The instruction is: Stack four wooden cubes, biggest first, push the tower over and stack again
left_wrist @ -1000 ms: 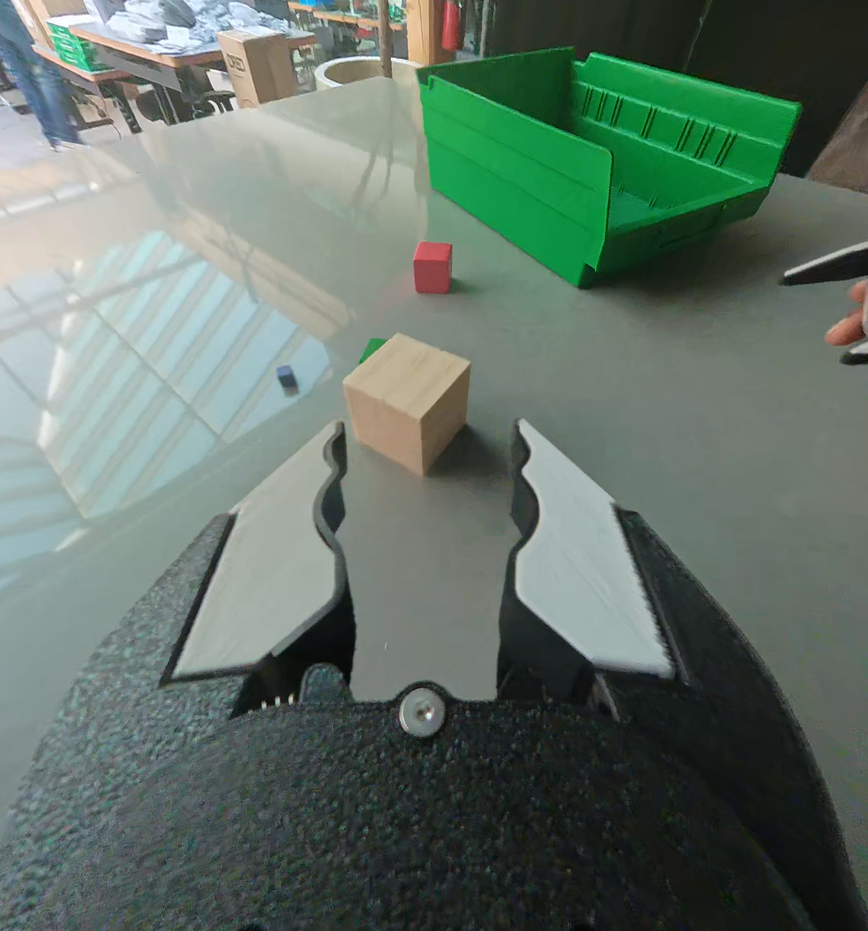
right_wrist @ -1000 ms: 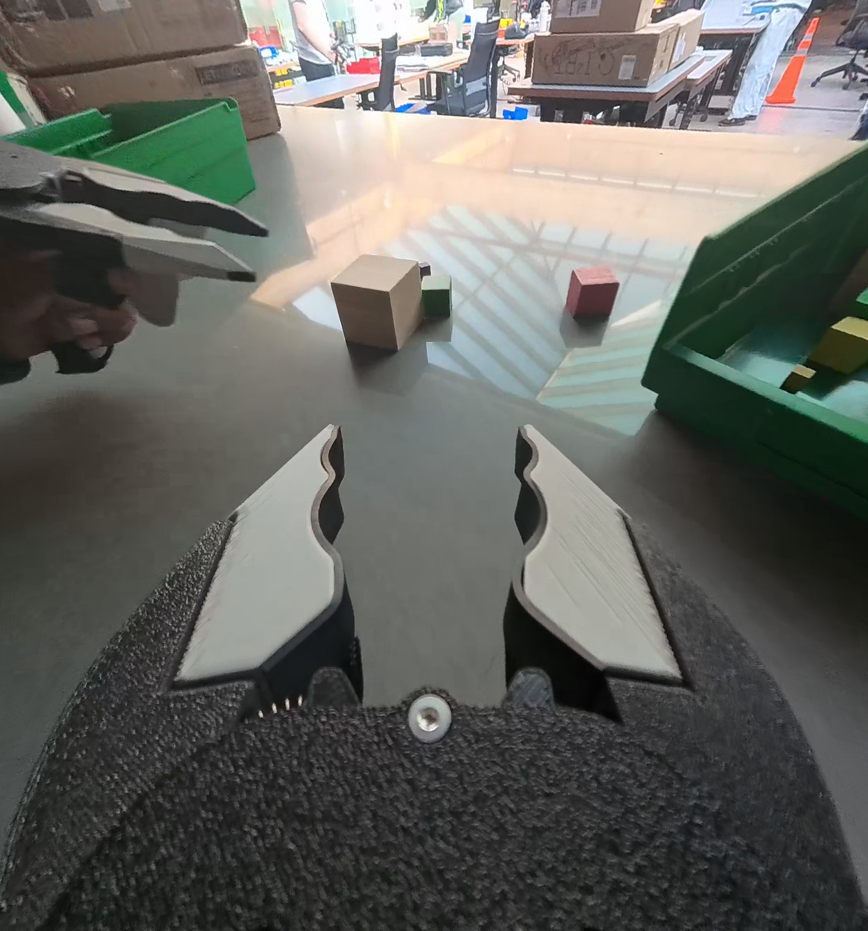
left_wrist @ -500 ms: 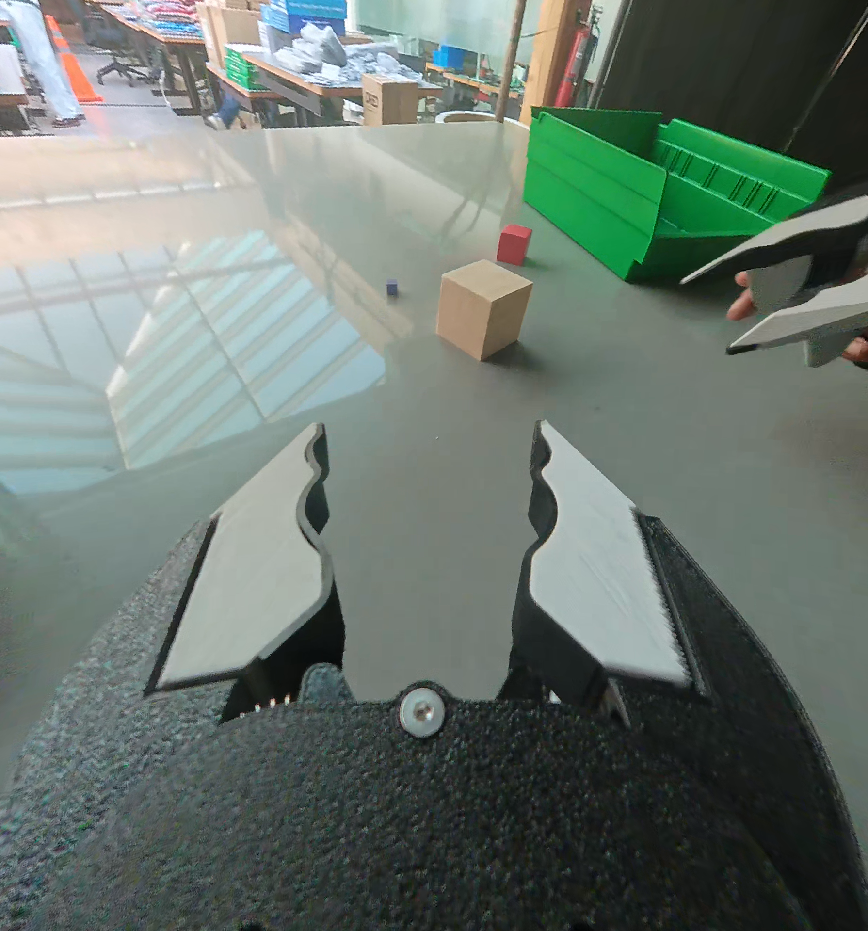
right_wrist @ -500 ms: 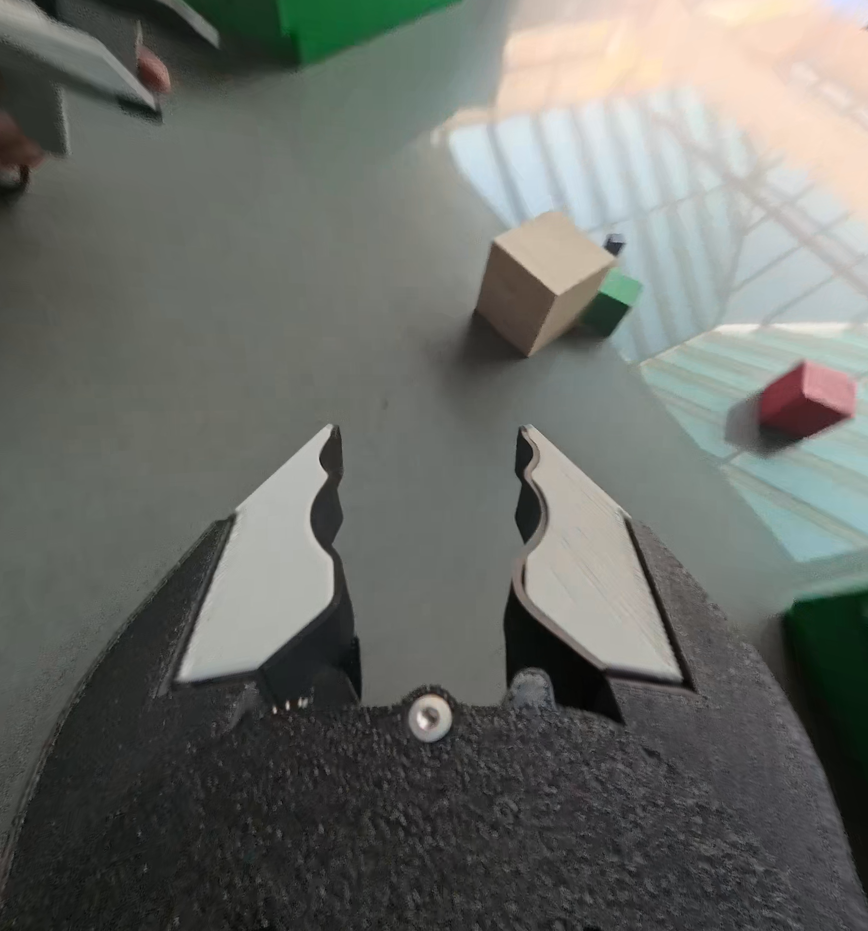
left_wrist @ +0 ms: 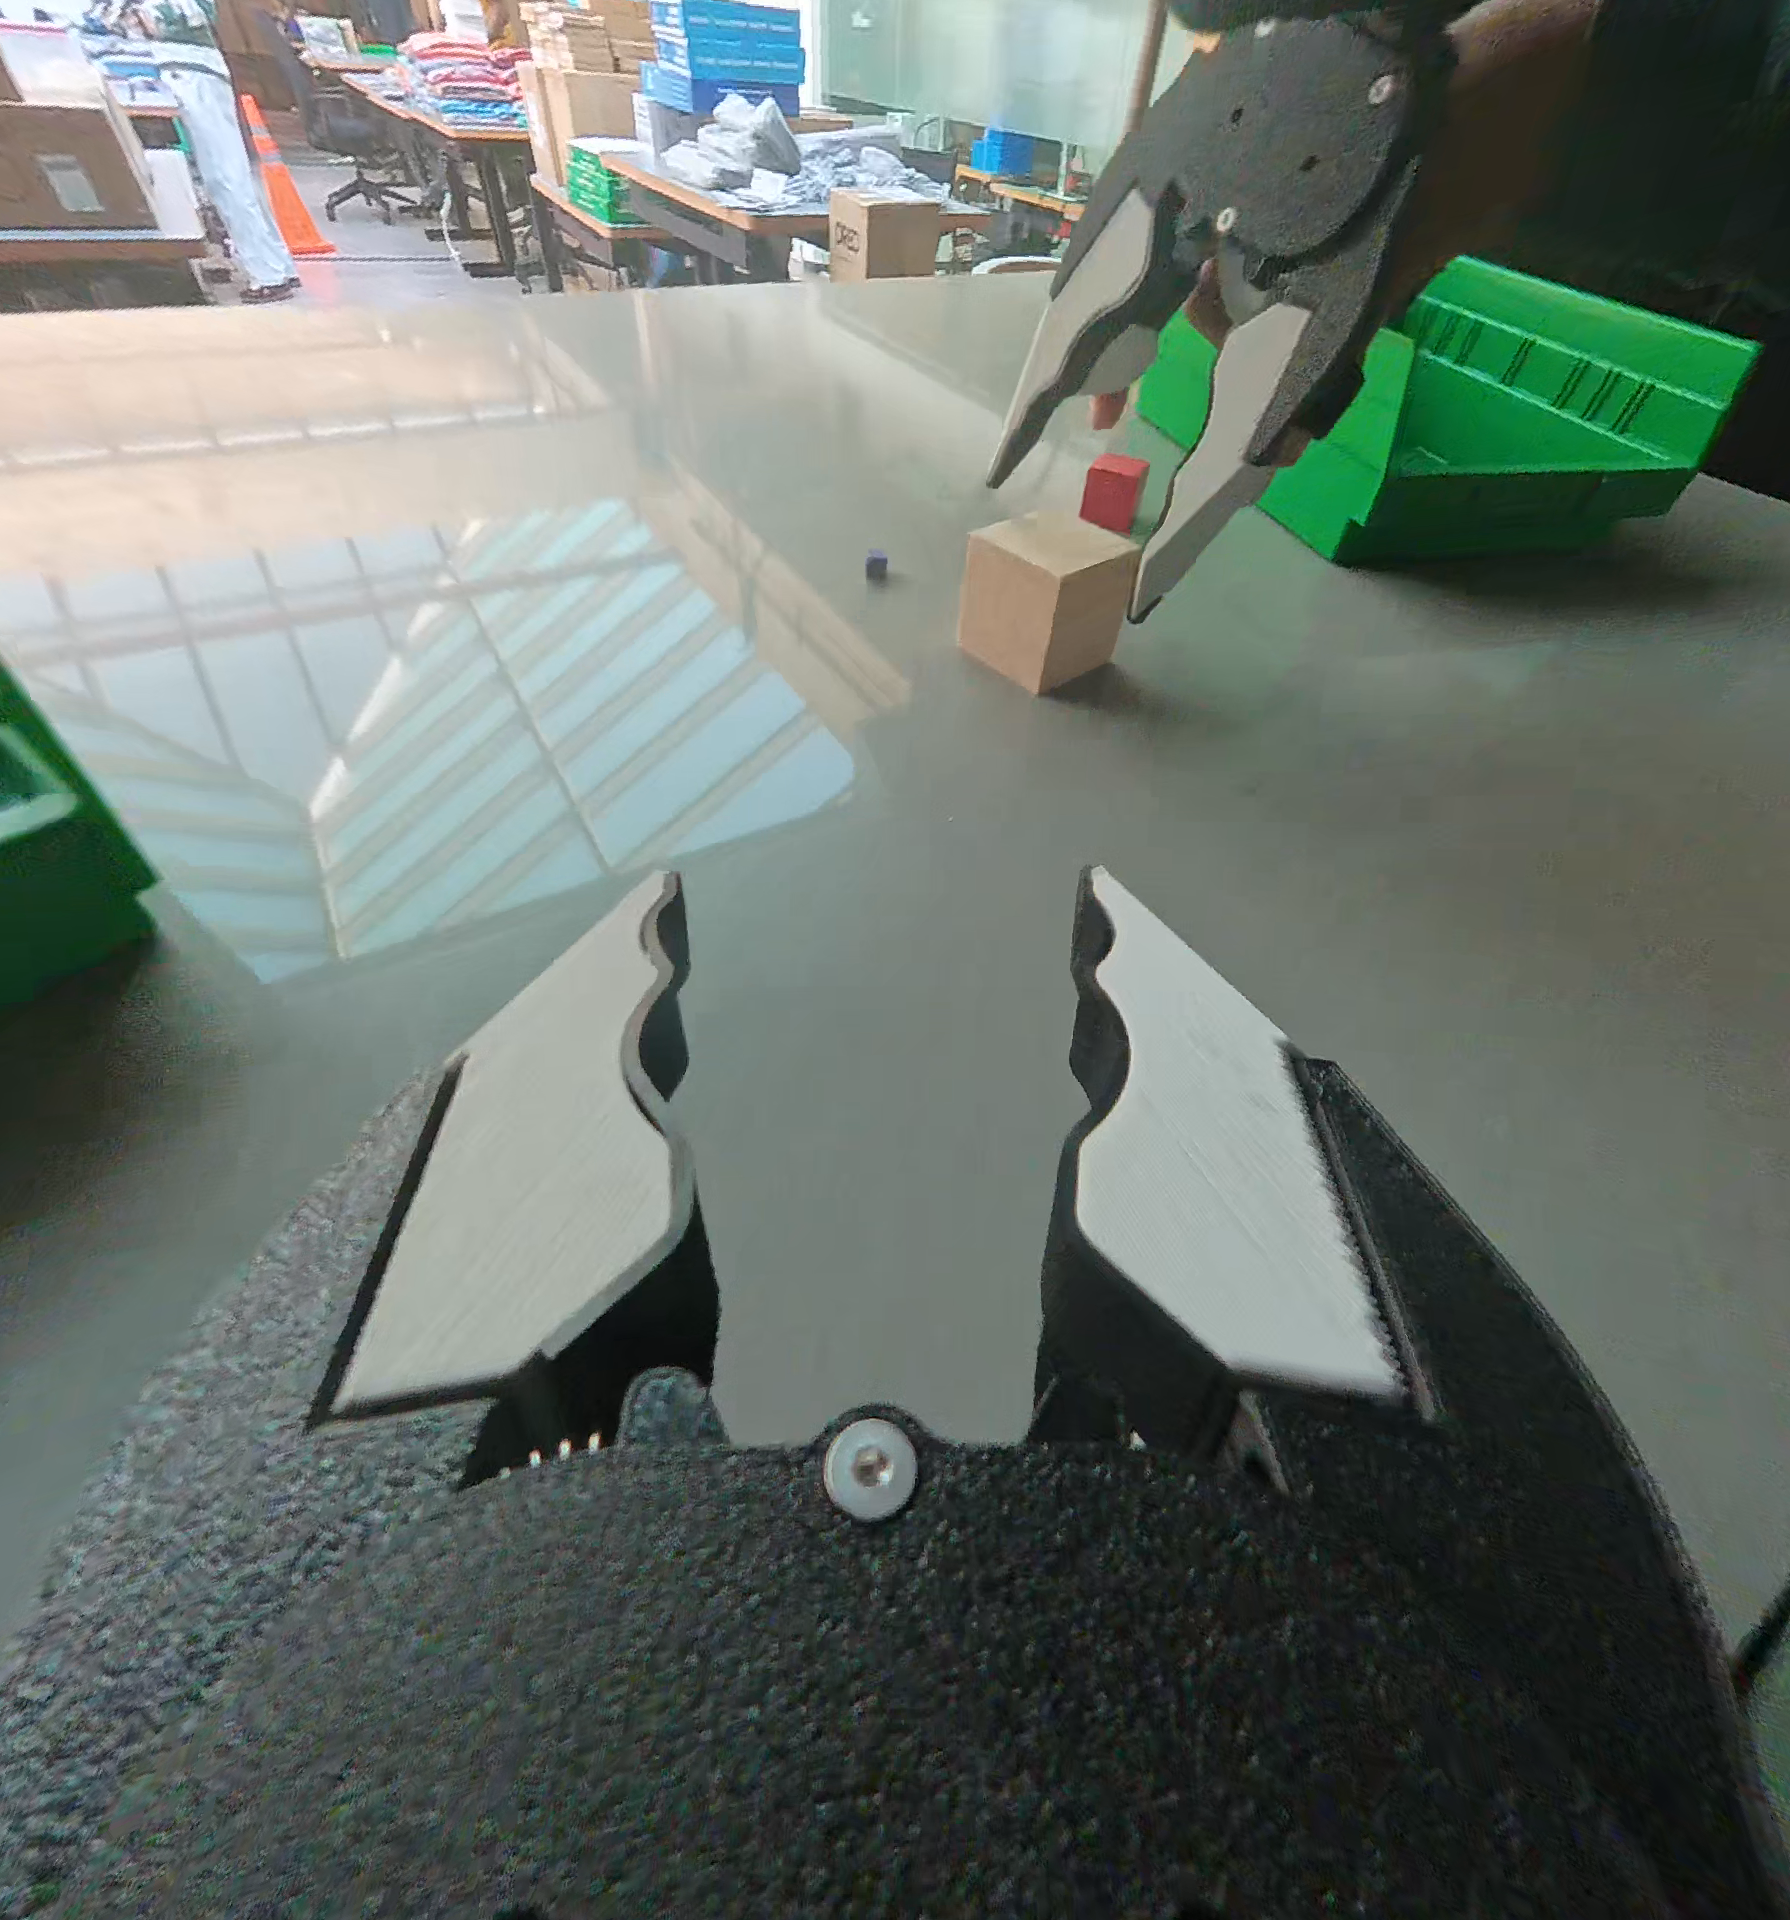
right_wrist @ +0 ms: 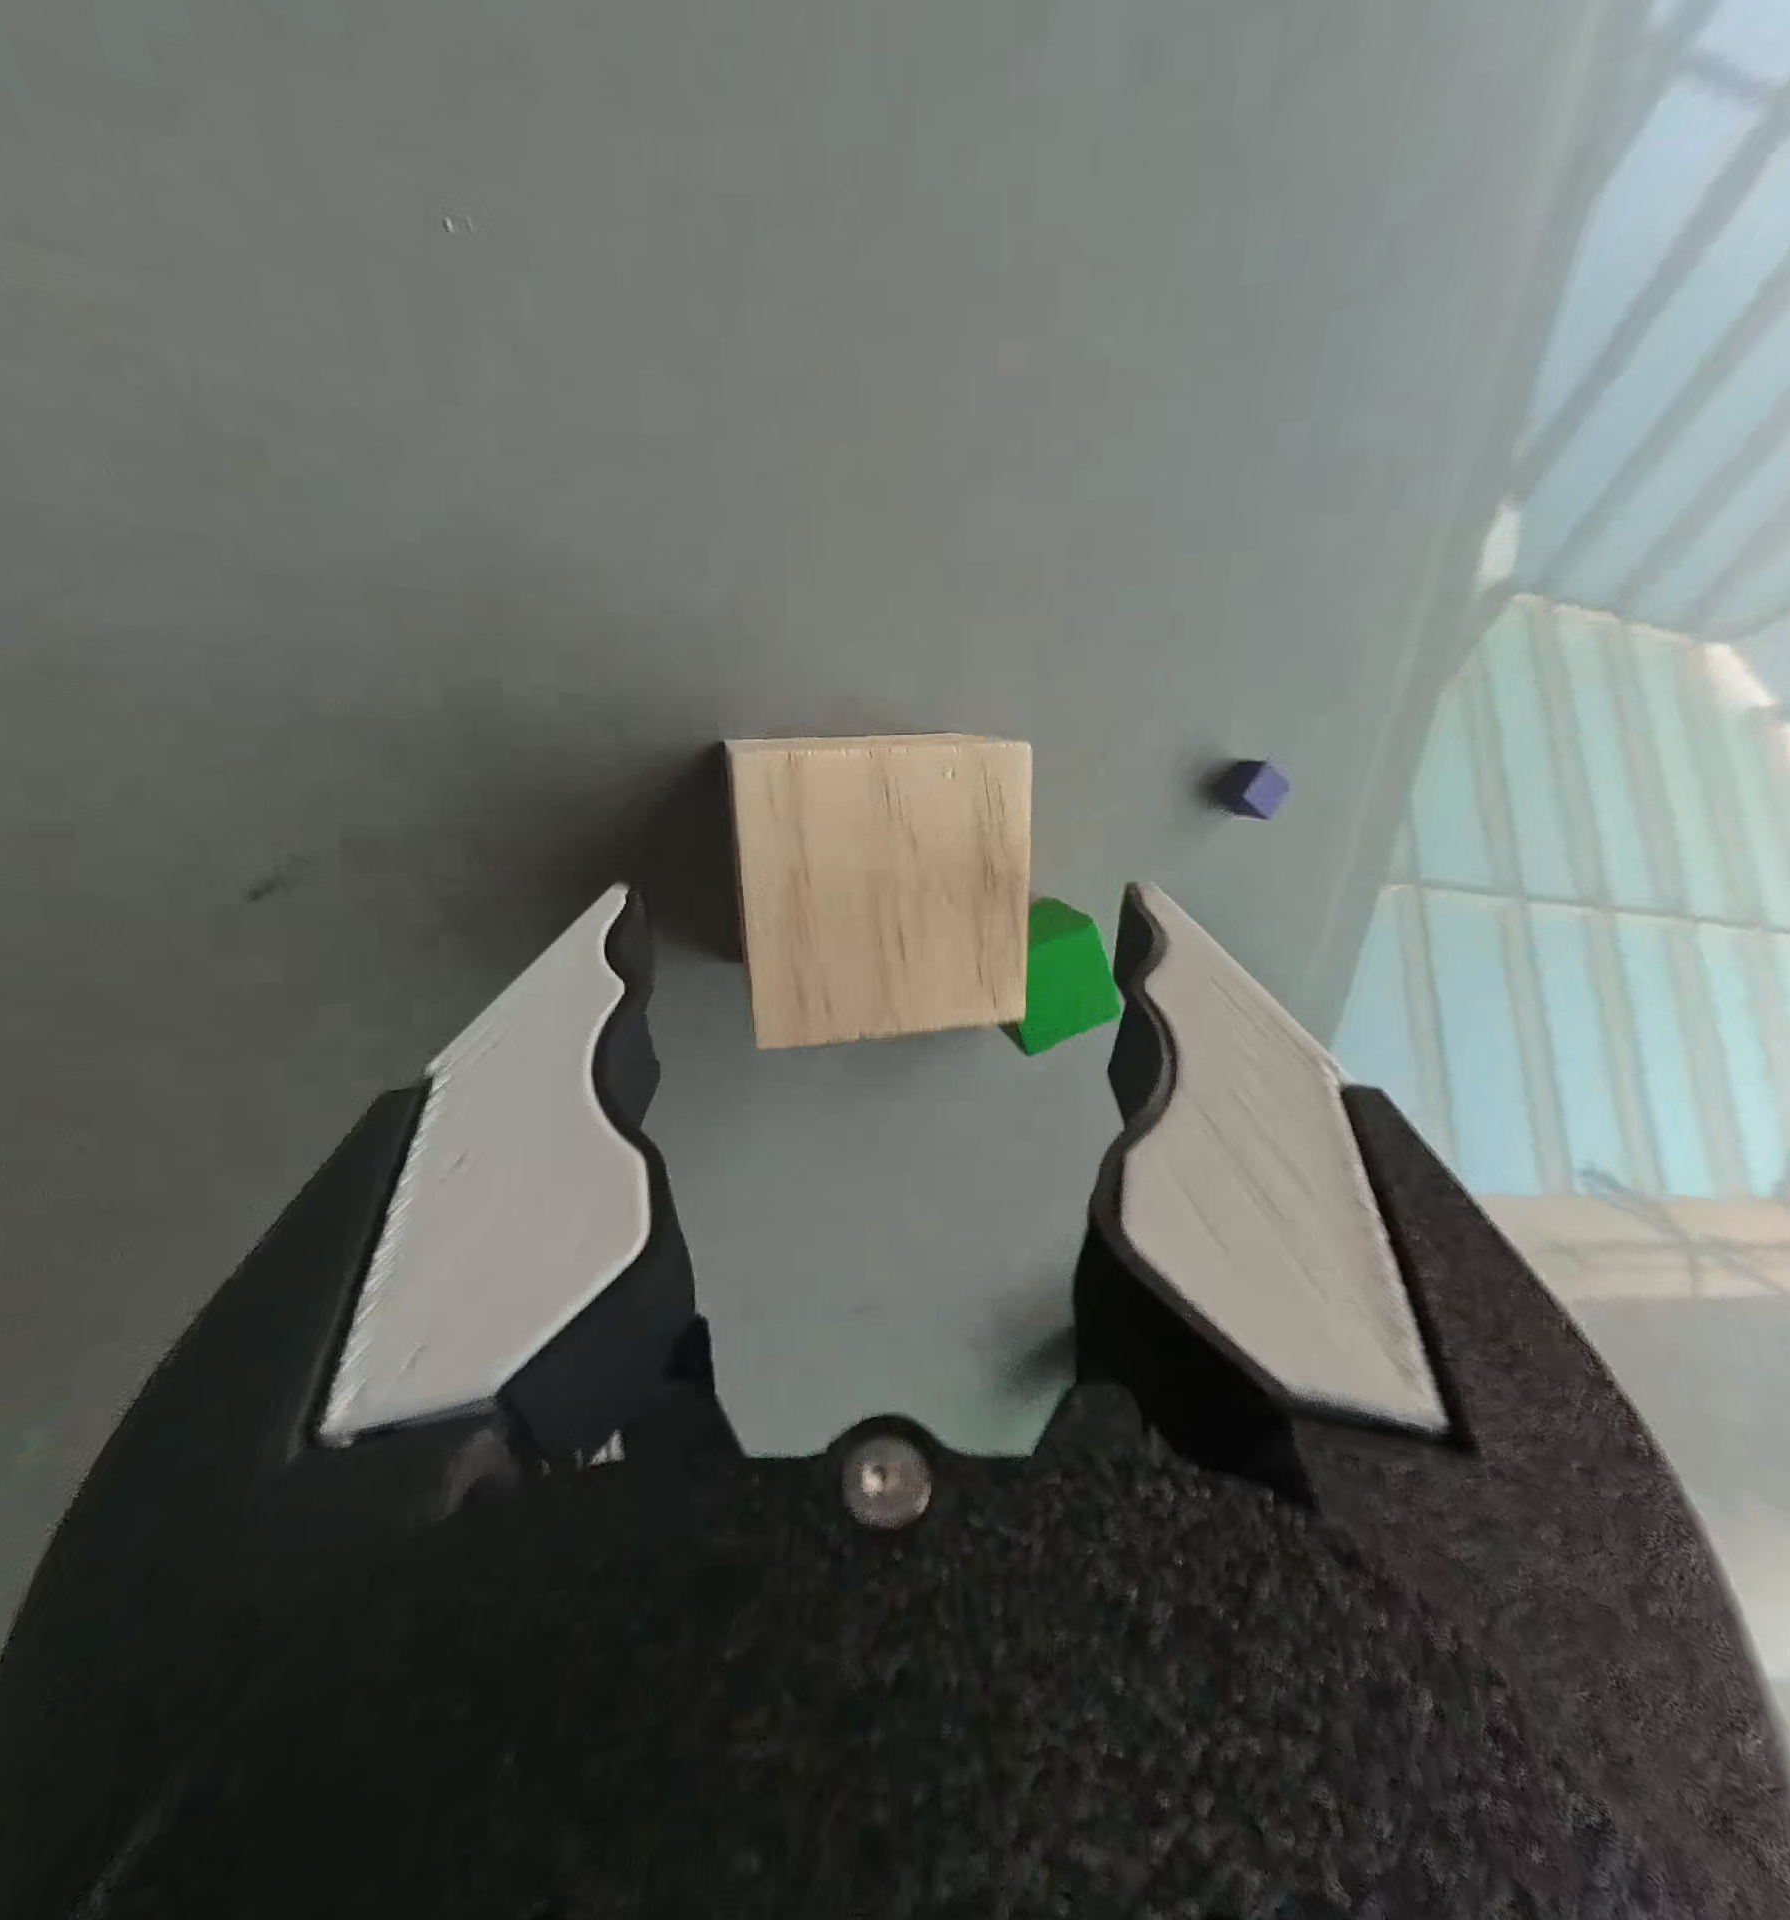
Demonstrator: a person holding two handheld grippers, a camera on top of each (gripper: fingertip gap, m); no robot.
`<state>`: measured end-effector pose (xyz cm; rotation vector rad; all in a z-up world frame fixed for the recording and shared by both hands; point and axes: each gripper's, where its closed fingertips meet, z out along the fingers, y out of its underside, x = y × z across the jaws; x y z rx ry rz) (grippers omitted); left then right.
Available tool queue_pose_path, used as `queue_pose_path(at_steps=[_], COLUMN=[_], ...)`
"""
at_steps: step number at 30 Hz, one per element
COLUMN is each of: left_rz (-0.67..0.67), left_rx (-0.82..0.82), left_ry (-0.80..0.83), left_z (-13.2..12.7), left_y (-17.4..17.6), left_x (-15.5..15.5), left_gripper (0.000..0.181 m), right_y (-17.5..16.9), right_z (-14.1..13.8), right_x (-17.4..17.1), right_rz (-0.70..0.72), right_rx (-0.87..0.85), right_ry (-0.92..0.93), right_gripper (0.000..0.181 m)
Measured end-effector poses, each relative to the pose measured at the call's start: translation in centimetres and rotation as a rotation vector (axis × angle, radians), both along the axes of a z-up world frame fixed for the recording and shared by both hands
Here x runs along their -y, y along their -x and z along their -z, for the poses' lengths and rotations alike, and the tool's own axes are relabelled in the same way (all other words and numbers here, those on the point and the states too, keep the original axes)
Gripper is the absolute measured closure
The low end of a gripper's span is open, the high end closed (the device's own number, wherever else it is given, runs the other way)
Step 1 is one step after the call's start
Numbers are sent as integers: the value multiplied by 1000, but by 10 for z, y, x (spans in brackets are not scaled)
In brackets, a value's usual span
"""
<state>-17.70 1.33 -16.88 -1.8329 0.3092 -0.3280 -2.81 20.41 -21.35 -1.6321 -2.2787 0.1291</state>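
Two hand-held grippers, both spread, empty: left [left_wrist: 875, 904] lower centre, right [right_wrist: 875, 914] over one wooden cube [right_wrist: 878, 883]. One green block [right_wrist: 1065, 977] only in right view; one red block [left_wrist: 1114, 488], two green bins [left_wrist: 1493, 436] only in left.

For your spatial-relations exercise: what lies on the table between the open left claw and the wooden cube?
Nothing: in the left wrist view, only bare grey table separates the left claw from the wooden cube.

Bare worktop [right_wrist: 455, 468] lies from 9 to 12 o'clock of the wooden cube [right_wrist: 875, 883]. A green block [right_wrist: 1062, 982] crowds its 4 o'clock side, inside the spread right claw [right_wrist: 875, 894]; a blue cube [right_wrist: 1249, 788] stands apart at 2.
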Motion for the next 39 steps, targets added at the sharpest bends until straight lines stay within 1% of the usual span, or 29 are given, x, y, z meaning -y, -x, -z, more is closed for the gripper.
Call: queue_pose_path(at_steps=[1, 2, 3, 4, 6, 9, 12, 14, 16, 19, 21, 25, 28, 32, 34, 35, 37, 39], left_rz=[-15, -31, -48, -64, -88, -96, -73, -43, -11, 20, 28, 19, 7, 2, 5, 6, 9, 10], left_rx=[3, 4, 3, 4, 10, 22, 18, 18, 17, 6, -2, 3, 11, 14, 19, 22, 23, 22], left_ry=[1, 0, 0, 1, 4, 10, 3, -12, -31, -54, -57, -31, -17, -18, -22, -26, -29, -26], left_z=[0, 0, 0, 0, 0, 1, -2, -7, -14, -22, -22, -13, -8, -8, -10, -11, -12, -11], left_y=[5, 10, 15, 20, 28, 33, 27, 18, 8, -1, -3, 5, 14, 20, 20, 20, 20, 20], left_x=[4, 7, 11, 14, 18, 19, 10, 2, -5, -10, -9, -5, -4, -6, -8, -9, -9, -9], left_gripper=[107, 108, 108, 109, 110, 111, 112, 112, 112, 112, 112, 112, 112, 113, 113, 113, 113, 113], right_y=[0, 0, 0, 2, 5, 16, 33, 43, 50, 50, 50, 47, 49, 50, 51, 52, 53, 46], right_z=[7, 13, 17, 19, 17, 0, -21, -27, -24, -11, -1, 22, 25, 25, 17, 8, -23, -55], right_x=[0, 2, 2, 2, 4, 3, 10, 21, 31, 42, 49, 58, 58, 58, 56, 55, 44, 18], right_rz=[-13, -23, -31, -36, -23, -3, 41, 45, 50, 35, 26, 14, 22, 32, 47, 56, 101, 177], right_rx=[29, 50, 59, 56, 48, 10, -17, -17, -9, 37, 55, 105, 95, 79, 43, 9, -93, -185], right_ry=[15, 29, 39, 39, 66, 41, 32, 51, 52, 34, 42, 23, 29, 28, 36, 60, 108, 90], right_gripper=[92, 97, 111, 121, 122, 122, 121, 121, 121, 121, 121, 121, 121, 121, 108, 104, 102, 112])
